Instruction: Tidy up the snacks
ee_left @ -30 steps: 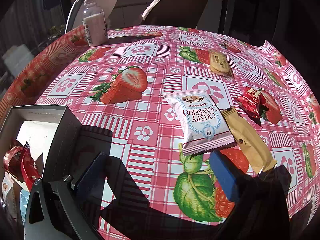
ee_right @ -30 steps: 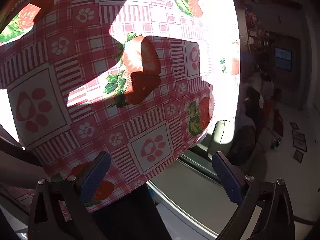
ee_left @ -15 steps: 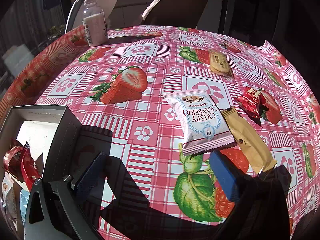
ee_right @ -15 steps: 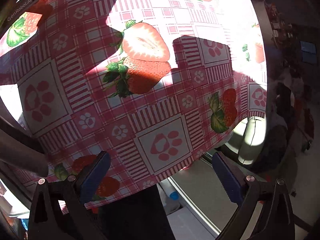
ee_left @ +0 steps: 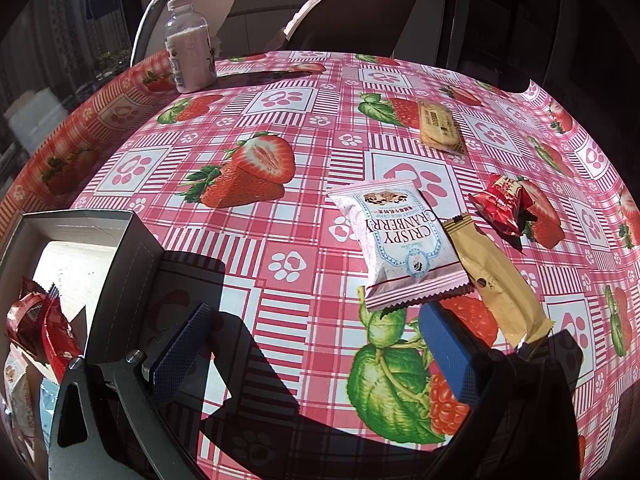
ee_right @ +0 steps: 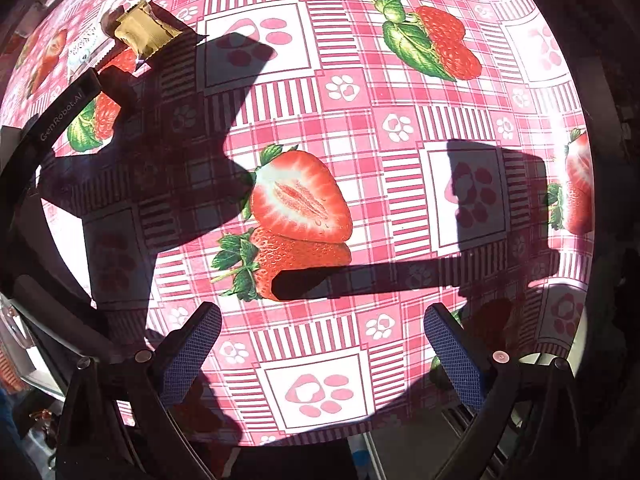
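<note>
My right gripper (ee_right: 322,344) has swung inward over the tablecloth (ee_right: 400,160): the table edge and floor beyond it have dropped to the near rim of its view. The gold snack bar (ee_right: 144,32) and my left gripper's body (ee_right: 64,108) have come into sight at far left.

Left tongs (ee_left: 316,344) spread wide nr cranberry packet (ee_left: 402,238), empty.

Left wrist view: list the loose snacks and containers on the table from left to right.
Open box with red packets inside → milk bottle → Crispy Cranberry packet → biscuit packet → tan bar wrapper → red wrapped snack.
</note>
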